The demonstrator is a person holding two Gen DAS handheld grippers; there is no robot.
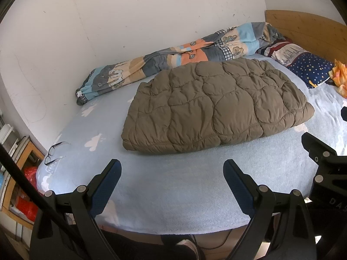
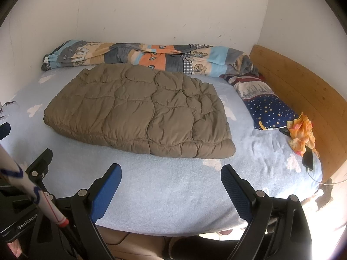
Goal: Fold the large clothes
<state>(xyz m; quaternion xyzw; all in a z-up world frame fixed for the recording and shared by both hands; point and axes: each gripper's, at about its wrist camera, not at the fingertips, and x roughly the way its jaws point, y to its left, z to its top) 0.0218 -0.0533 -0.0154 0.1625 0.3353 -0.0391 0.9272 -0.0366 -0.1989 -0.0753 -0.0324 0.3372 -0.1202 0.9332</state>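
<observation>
A brown quilted puffer garment (image 1: 214,106) lies folded into a flat rectangle in the middle of the bed; it also shows in the right wrist view (image 2: 138,110). My left gripper (image 1: 172,173) is open and empty, held over the bed's front edge, short of the garment. My right gripper (image 2: 171,178) is open and empty too, also near the front edge and apart from the garment. Part of the right gripper's body (image 1: 321,158) shows at the right of the left wrist view.
A patterned blanket (image 1: 169,58) lies bunched along the wall. A star-print pillow (image 2: 264,106) and an orange cloth (image 2: 302,130) lie by the wooden headboard (image 2: 303,91), with a phone (image 2: 309,158) on a cable. Glasses (image 1: 53,151) rest at the bed's left corner.
</observation>
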